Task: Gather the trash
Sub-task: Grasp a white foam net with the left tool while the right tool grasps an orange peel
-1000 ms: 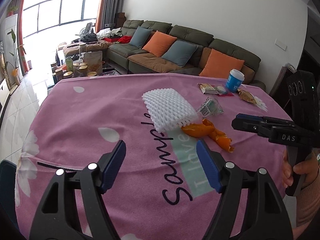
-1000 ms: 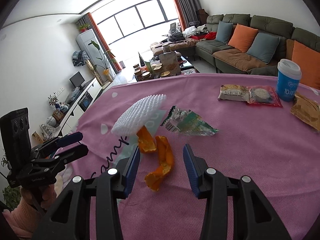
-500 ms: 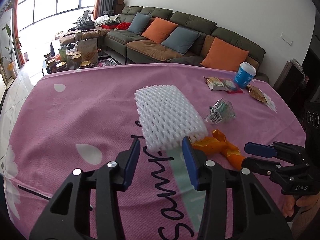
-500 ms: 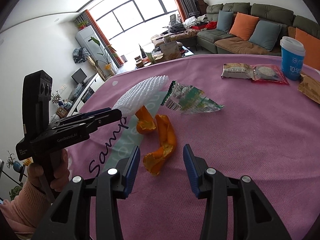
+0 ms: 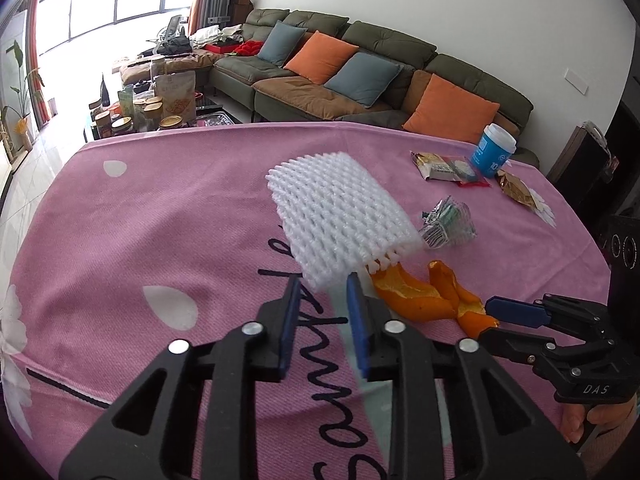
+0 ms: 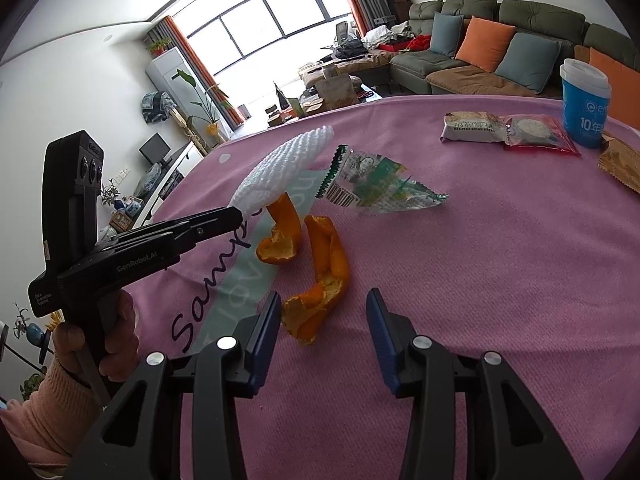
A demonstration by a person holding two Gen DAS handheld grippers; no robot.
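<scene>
A white foam fruit net (image 5: 340,214) lies on the pink tablecloth (image 5: 160,220). My left gripper (image 5: 320,284) has its fingers narrowed around the net's near corner, a gap still showing between them. The net also shows in the right wrist view (image 6: 280,176). Orange peel (image 6: 316,264) lies just past my right gripper (image 6: 320,308), which is open and empty with the peel's near end between its fingertips. A crumpled clear wrapper (image 6: 376,188) lies beyond the peel. The peel (image 5: 432,300) and wrapper (image 5: 448,224) also show in the left wrist view.
At the far right of the table stand a blue paper cup (image 6: 584,104), a cracker packet (image 6: 476,126), a red-edged packet (image 6: 536,132) and a brown wrapper (image 6: 620,164). A sofa with cushions (image 5: 360,68) is behind the table.
My left gripper moved forward to the foam net and its fingers narrowed around the net's corner. My right gripper moved closer to the orange peel and stayed open.
</scene>
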